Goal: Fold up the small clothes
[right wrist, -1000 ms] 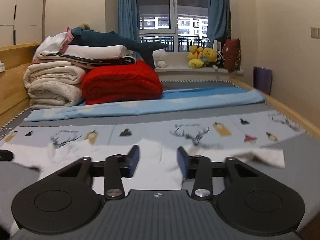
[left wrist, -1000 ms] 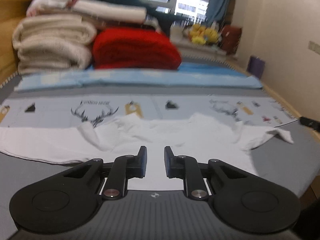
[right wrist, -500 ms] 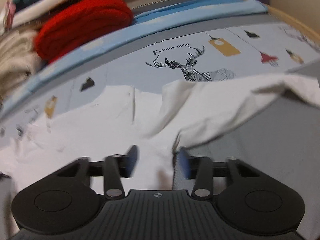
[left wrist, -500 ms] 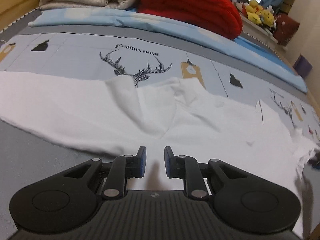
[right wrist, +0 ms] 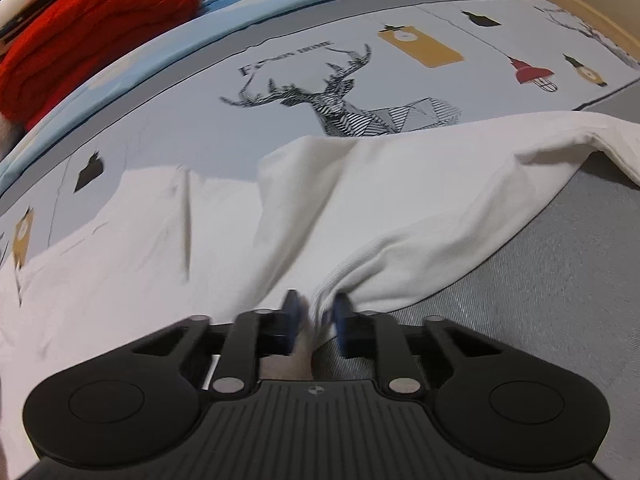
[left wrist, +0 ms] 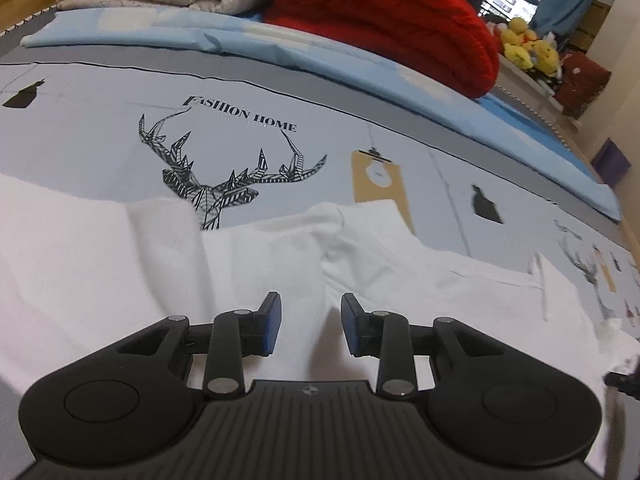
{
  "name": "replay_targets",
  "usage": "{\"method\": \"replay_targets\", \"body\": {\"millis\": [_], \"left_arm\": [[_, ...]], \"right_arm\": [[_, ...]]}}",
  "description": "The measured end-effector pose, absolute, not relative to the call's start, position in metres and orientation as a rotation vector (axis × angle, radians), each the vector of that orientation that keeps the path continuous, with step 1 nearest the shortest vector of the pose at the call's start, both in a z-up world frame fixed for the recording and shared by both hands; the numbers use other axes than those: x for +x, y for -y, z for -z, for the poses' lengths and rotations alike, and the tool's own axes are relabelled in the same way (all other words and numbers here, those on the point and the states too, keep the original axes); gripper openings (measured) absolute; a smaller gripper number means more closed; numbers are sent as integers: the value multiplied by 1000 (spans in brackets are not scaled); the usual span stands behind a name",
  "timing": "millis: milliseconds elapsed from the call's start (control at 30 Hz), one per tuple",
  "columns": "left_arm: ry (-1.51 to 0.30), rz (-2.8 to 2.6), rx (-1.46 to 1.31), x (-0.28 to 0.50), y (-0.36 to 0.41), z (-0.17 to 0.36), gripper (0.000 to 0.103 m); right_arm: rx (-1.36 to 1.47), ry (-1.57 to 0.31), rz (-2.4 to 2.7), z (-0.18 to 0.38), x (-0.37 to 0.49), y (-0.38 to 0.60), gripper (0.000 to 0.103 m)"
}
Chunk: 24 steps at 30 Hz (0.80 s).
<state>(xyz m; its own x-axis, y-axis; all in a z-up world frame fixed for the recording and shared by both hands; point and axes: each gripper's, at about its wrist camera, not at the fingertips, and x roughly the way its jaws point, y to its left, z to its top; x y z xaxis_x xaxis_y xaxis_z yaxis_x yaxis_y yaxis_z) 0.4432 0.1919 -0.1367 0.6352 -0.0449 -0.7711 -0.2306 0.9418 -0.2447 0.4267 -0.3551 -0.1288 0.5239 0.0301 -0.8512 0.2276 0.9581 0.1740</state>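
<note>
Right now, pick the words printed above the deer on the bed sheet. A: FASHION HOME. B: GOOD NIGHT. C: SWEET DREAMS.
A: in the left wrist view the bed sheet reads FASHION HOME just above the deer and its antlers, beyond the white shirt.

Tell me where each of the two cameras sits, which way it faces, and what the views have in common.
Left wrist: sits on the left gripper, looking down across the white garment toward the red blanket; its jaws are opening over the cloth.
Right wrist: sits on the right gripper, looking down at the garment's edge; its jaws are closing with cloth between them.
Shared: the white garment, the deer-print bed sheet and the red blanket.
</note>
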Motion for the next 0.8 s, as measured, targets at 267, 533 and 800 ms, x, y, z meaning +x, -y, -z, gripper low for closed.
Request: {"method": "replay_targets", "body": {"millis": [267,533,800], "left_arm": [[-839,-134,-224,476,-191,147,1],[-776,-133,-214,514,-196,149,1],[-772,-123,-261,535,-201,148,4]], "right_arm": [[291,-976,140,133,446,351,4],[332,-900,177,135,475,354,3],[379,-832,197,135,498,364,4]]}}
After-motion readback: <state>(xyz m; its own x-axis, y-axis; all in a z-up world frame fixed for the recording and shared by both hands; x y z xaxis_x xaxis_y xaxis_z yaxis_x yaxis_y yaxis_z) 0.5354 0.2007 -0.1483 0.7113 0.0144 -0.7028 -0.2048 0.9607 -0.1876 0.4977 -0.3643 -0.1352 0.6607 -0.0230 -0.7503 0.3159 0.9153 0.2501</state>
